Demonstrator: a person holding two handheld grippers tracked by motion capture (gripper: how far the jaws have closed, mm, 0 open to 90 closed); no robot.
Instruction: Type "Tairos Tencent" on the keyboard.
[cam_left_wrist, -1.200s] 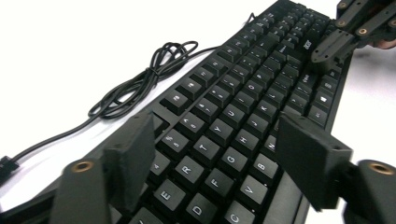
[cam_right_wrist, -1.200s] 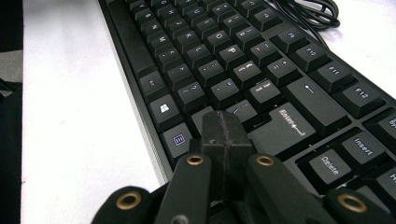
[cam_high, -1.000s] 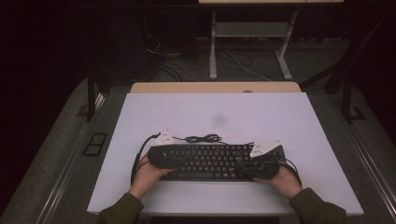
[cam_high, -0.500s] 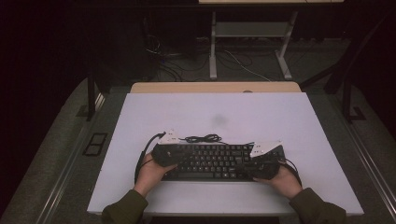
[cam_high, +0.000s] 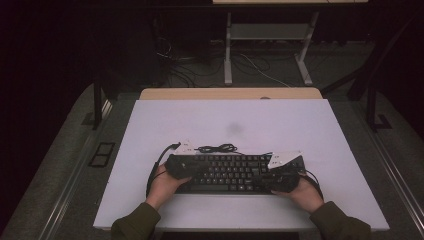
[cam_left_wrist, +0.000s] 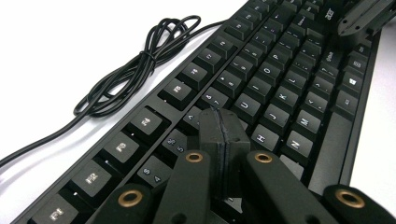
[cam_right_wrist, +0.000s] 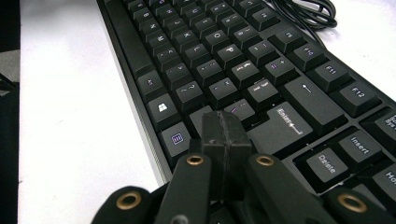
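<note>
A black keyboard (cam_high: 230, 172) lies flat near the front of the white table (cam_high: 225, 120). Its cable is bundled in a loose coil (cam_high: 217, 148) just behind it. My left gripper (cam_high: 184, 169) is shut with nothing between the jaws. Its tip (cam_left_wrist: 222, 122) hovers low over the number row at the left end of the keyboard (cam_left_wrist: 280, 84). My right gripper (cam_high: 276, 176) is also shut and empty. Its tip (cam_right_wrist: 223, 125) sits above the keys beside Enter on the keyboard (cam_right_wrist: 224, 51). I cannot tell whether either tip touches a key. The right gripper (cam_left_wrist: 364, 16) also shows far off in the left gripper view.
The cable coil (cam_left_wrist: 135, 70) lies on bare white table behind the function keys. A wooden table edge (cam_high: 230, 93) abuts the far side. Beyond it, cables and a metal stand (cam_high: 270, 55) sit on the dark floor. Open white surface surrounds the keyboard.
My left gripper has slid a little to the right, further over the keyboard's left end. The right gripper and the keyboard have barely moved.
</note>
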